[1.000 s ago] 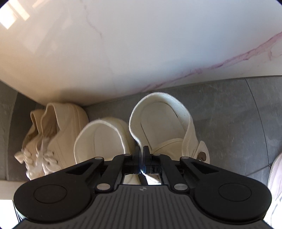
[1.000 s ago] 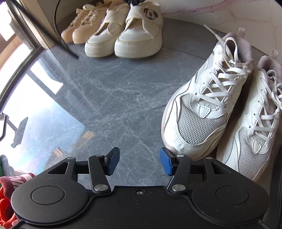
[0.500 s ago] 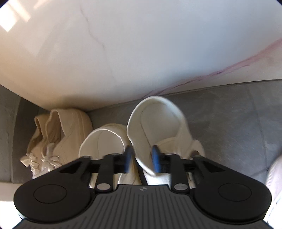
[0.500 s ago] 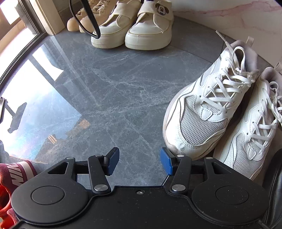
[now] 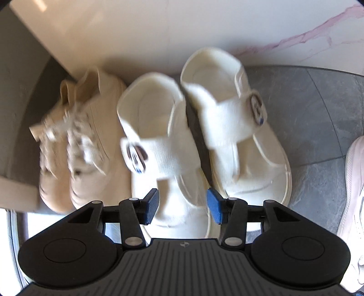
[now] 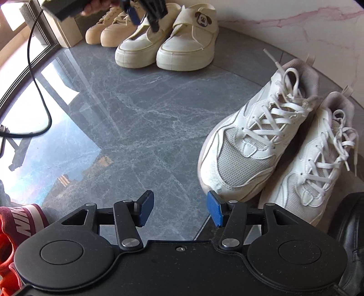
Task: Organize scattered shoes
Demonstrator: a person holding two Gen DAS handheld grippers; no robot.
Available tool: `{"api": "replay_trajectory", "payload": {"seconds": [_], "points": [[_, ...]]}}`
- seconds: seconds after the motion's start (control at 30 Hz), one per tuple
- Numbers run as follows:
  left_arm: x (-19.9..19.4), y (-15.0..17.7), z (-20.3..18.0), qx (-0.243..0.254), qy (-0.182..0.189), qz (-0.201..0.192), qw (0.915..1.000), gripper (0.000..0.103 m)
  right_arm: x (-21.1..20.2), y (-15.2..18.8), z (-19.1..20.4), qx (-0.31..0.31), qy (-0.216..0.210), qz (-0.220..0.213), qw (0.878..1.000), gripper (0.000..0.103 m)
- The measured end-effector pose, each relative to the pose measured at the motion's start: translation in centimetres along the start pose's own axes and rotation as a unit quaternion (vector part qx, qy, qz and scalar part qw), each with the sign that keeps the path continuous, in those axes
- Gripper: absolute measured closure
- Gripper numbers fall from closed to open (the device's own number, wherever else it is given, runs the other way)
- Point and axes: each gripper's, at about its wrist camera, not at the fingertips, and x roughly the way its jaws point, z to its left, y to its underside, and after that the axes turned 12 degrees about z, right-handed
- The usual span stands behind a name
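Two cream strap shoes with dog patches stand side by side against the wall, the left one (image 5: pixel 168 154) and the right one (image 5: pixel 238 127). My left gripper (image 5: pixel 183 208) hangs open above their toes, with nothing between its pads. The right wrist view shows the same pair (image 6: pixel 188 43) at the far side, with the left gripper (image 6: pixel 145 17) over it in a person's hand. My right gripper (image 6: pixel 180 210) is open and empty above the grey floor. It is just left of a pair of white mesh sneakers (image 6: pixel 257 141).
A beige lace-up pair (image 5: pixel 86 141) sits left of the strap shoes in the corner. A red Nike shoe (image 6: pixel 13 232) lies at the lower left and a black shoe (image 6: pixel 352 239) at the lower right. A black cable (image 6: pixel 38 91) hangs on the left. The marble wall (image 5: pixel 159 34) is behind.
My left gripper was shut on the heel rim of the right strap shoe; it has opened, let go and drawn back over the toes. The right gripper stays open.
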Motion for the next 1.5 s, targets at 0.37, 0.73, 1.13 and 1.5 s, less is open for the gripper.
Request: {"api": "replay_trajectory", "payload": {"seconds": [0.37, 0.73, 1.13, 1.5], "points": [[0.8, -1.9, -0.3, -0.002, 0.009, -0.036, 0.9993, 0.09, 2.1, -1.0, 1.3, -0.009, -0.008, 0.013, 1.0, 0.053], [1.9, -5.2, 0.0, 0.018, -0.004, -0.055, 0.9983, 0.09, 3.2, -1.3, 1.3, -0.009, -0.003, 0.016, 1.0, 0.053], [0.7, -4.3, -0.9, 0.024, -0.016, -0.052, 0.9982, 0.085, 1.1, 0.0, 0.7, 0.001, -0.007, 0.015, 1.0, 0.053], [-3.0, 2.5, -7.2, 0.126, 0.081, -0.067, 0.9864, 0.081, 0.4, 0.4, 0.3, 0.009, -0.009, 0.0, 1.0, 0.053]]}}
